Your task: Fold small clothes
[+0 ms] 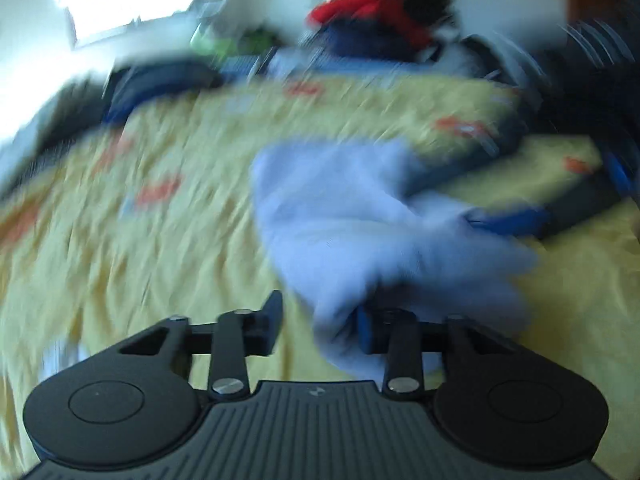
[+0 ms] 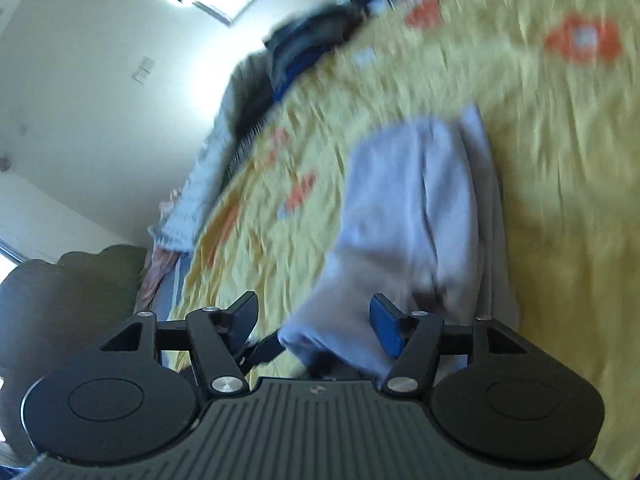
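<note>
Pale cloth [image 1: 360,216] lies on the bed [image 1: 140,240], running from the left gripper [image 1: 320,326] toward one o'clock. Its jaws stand part open, cloth over the right finger, grip unclear. Right gripper [image 2: 316,326] gapes, cloth between its jaws at twelve, unpinched.

I see daylight from a blown-out window [image 1: 128,0]; heavy motion blur smears the bed [image 1: 140,240] in both views; fisheye bends edges.

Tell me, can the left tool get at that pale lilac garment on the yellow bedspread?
Probably yes. The lilac garment lies right at the left tool, its cloth already bunched against one finger, with nothing else in between, though the picture is blurred.
</note>
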